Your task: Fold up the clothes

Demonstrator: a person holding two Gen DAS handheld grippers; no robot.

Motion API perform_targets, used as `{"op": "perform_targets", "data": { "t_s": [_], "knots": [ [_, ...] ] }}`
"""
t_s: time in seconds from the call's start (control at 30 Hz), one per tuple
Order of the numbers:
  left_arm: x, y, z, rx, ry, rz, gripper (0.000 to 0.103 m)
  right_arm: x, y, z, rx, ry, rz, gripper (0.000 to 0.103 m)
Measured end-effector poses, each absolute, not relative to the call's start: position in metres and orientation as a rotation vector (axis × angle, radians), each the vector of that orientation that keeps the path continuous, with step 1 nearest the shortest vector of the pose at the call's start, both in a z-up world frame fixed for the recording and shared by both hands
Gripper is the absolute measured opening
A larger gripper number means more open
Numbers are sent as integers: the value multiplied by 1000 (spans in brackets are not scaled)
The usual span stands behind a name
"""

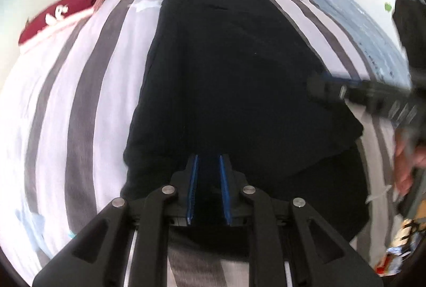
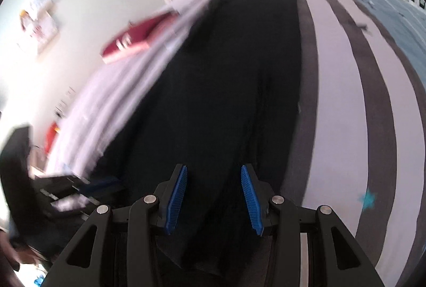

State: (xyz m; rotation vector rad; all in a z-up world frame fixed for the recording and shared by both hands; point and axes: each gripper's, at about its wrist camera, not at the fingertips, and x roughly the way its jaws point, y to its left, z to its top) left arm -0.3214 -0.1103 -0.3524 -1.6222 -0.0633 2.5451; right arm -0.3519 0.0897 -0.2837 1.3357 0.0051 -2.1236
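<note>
A long dark garment lies lengthwise on the striped bed, running straight away from both claws, the left claw pinching its near edge, the right claw part-open above it

The long black cloth garment is so dark that its folds and kind cannot be told. Its near end hides under the left gripper. The right gripper is a blur, and so is the dark red pillow.
</note>
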Motion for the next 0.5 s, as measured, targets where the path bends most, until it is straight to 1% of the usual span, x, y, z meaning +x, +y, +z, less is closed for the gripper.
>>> {"op": "perform_targets", "data": {
  "t_s": [0.13,0.23,0.4,0.5],
  "knots": [
    [-319,-116,-330,-1550,-104,2561,14,-335,101,-293,1338,32,-2135,39],
    [-327,-124,-312,-1460,-146,2619,14,-333,107,-285,1348,22,-2155,39],
    [-346,-138,-324,-1493,-179,2649,14,-338,102,-263,1321,47,-2232,39],
    [-343,-137,-342,-1540,-146,2632,14,-351,85,-254,1278,66,-2261,39]
  ]
}}
